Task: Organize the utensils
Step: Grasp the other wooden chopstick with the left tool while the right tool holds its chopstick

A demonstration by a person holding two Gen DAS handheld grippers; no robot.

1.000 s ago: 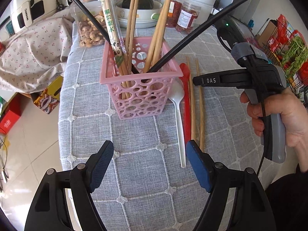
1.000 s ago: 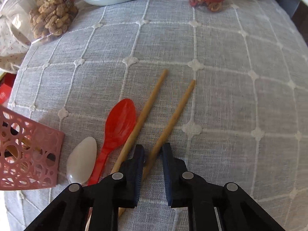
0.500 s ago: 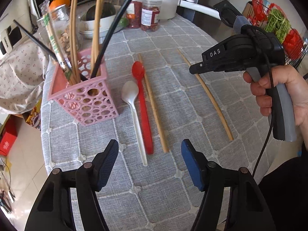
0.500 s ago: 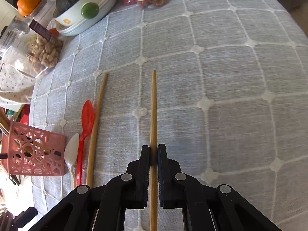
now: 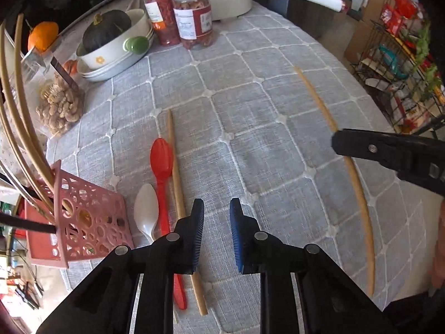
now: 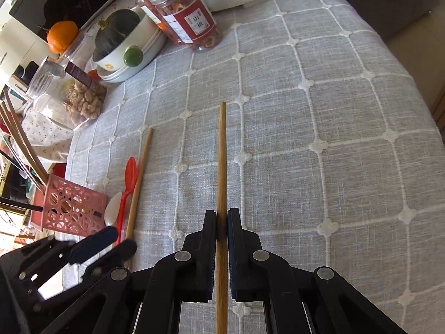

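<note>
Your right gripper (image 6: 222, 224) is clamped on one long wooden chopstick (image 6: 222, 150); lift it level, then tip it upright into the pink perforated plastic basket (image 6: 73, 208). Your left gripper (image 5: 216, 224) has just been narrowing on nothing; the other wooden chopstick (image 5: 175, 167) lies just left of it on the grey quilted tablecloth (image 5: 267, 144).

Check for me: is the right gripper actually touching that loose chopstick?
Touching. The right wrist view shows the right gripper with both pads pressed against the chopstick, no gap on either side.
</note>
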